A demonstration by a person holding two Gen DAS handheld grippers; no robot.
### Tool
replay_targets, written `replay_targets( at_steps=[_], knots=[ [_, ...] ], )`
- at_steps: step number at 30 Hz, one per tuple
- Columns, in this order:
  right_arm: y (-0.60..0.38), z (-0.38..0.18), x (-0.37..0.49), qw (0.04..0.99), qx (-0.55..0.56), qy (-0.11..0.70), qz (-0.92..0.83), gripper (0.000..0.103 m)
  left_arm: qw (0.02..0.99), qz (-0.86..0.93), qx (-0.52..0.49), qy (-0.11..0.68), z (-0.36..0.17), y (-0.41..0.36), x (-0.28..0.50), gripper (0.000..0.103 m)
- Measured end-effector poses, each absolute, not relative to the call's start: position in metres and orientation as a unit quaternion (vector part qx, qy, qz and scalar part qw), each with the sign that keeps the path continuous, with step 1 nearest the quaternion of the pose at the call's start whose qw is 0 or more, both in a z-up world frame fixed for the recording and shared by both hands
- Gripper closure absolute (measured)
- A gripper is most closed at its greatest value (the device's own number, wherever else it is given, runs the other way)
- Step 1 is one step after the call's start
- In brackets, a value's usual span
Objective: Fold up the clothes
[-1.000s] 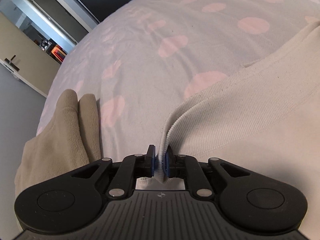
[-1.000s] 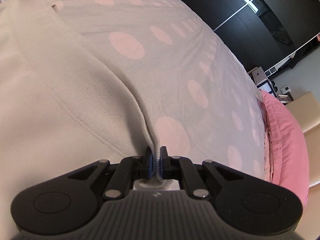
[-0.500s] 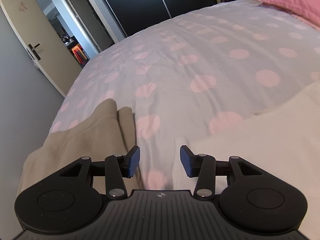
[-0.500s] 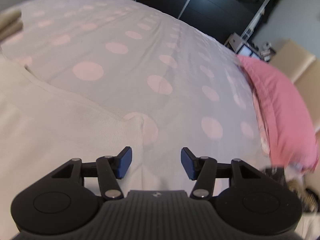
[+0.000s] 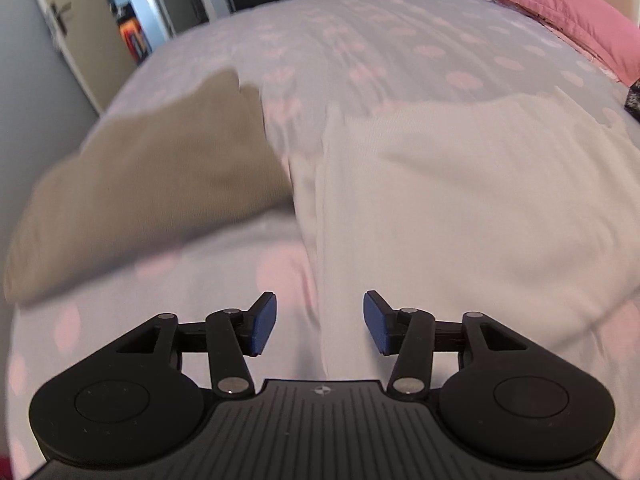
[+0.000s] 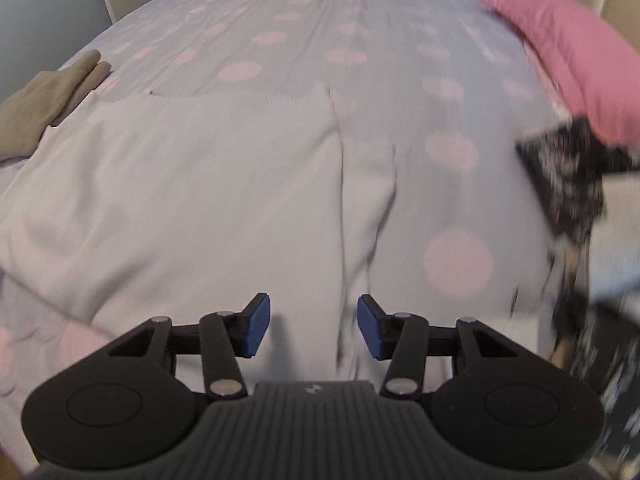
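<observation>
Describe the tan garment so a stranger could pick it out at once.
Start at the big bed with the pink-dotted pale cover. On its left side, beside the wide folded cream garment, lies the tan fleece garment. It alone is tan, smaller and fuzzier than its neighbour.

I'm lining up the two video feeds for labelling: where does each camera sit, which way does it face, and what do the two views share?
Left wrist: on the left gripper, looking forward along its open blue-padded fingers at the cream garment, with a beige garment to its left; no hand shows.
Right wrist: on the right gripper, also open, facing the cream garment, with a dark patterned cloth at right; no hand shows.
Shared: cream garment, beige garment, dotted bedspread, pink pillow.
</observation>
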State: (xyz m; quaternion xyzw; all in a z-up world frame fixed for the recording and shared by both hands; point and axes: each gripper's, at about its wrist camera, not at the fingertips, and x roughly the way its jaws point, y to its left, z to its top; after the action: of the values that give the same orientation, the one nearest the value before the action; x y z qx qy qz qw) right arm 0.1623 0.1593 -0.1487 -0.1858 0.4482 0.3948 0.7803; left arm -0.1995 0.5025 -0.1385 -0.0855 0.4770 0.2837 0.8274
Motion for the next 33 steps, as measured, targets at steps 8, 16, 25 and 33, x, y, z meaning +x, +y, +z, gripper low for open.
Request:
replay_targets(
  at_steps=[8, 16, 25, 33],
  knots=[
    [0.117, -0.168, 0.147, 0.756, -0.125, 0.498, 0.407, 0.051, 0.816, 0.253, -0.120, 0.506, -0.174, 0.489, -0.210, 0.068],
    [0.119, -0.163, 0.150, 0.722, -0.133, 0.514, 0.444, 0.094, 0.807, 0.256, -0.085, 0.525, -0.169, 0.479, -0.201, 0.100],
    [0.122, -0.181, 0.154, 0.710, -0.238, 0.528, 0.401, 0.099, 0.780, 0.254, -0.077, 0.566, -0.183, 0.488, -0.203, 0.102],
    [0.118, -0.177, 0.158, 0.706, -0.240, 0.534, 0.400, 0.097, 0.763, 0.258, -0.080, 0.587, -0.185, 0.499, -0.213, 0.090]
  ],
)
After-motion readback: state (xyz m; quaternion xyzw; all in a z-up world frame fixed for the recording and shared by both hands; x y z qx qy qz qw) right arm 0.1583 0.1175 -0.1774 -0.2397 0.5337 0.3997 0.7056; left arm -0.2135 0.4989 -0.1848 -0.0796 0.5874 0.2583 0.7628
